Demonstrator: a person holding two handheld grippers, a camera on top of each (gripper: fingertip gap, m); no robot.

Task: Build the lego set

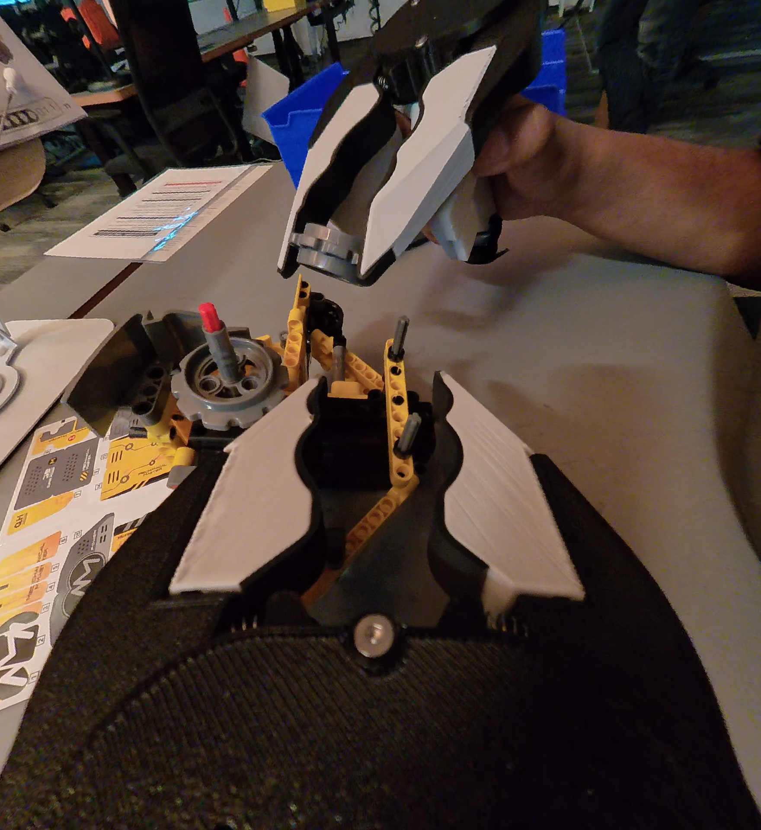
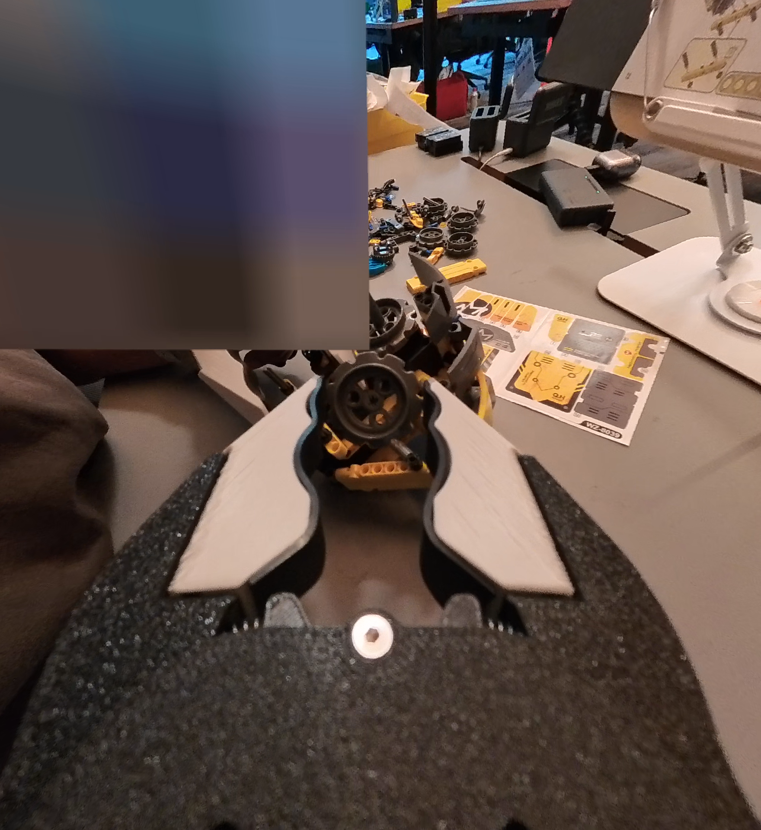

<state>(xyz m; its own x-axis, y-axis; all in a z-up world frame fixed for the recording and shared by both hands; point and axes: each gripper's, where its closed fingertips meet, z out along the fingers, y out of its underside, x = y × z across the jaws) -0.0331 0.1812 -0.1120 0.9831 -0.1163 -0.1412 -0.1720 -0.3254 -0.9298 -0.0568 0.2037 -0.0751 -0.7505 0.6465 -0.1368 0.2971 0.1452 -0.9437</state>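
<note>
The brick model [image 1: 325, 395], yellow beams on a black core, sits on the grey table [image 1: 549, 359], its near end clamped between the fingers of the left gripper [image 1: 376, 390]. A yellow beam [image 1: 397, 413] with grey pins stands up just inside the right-hand finger.

On the model's left side a grey toothed wheel [image 1: 228, 390] lies flat; a grey axle with a red tip [image 1: 217, 341] rises tilted from its hub.

The right gripper [image 1: 327, 265] hangs above and just behind the model, clear of it, gripping a second grey toothed wheel [image 1: 325, 249] at its fingertips. The right wrist view shows that wheel [image 2: 372, 399] face-on between the tips, the model directly beyond it. A hand [image 1: 522, 152] wraps the right gripper's handle.

Containers: a blue bin [image 1: 307, 121] behind the right gripper (contents hidden from here); a yellow bin [image 2: 387, 125] at the far table edge, white paper sticking out of it.

A sticker sheet [image 1: 46, 516] lies flat beside the model on the left. Loose black, yellow and blue parts [image 2: 428, 229] are scattered further back on the table. A white stand [image 2: 729, 215] on a flat base carries an open instruction booklet [image 2: 706, 58]. A printed sheet [image 1: 163, 211] overhangs the table's far edge.
</note>
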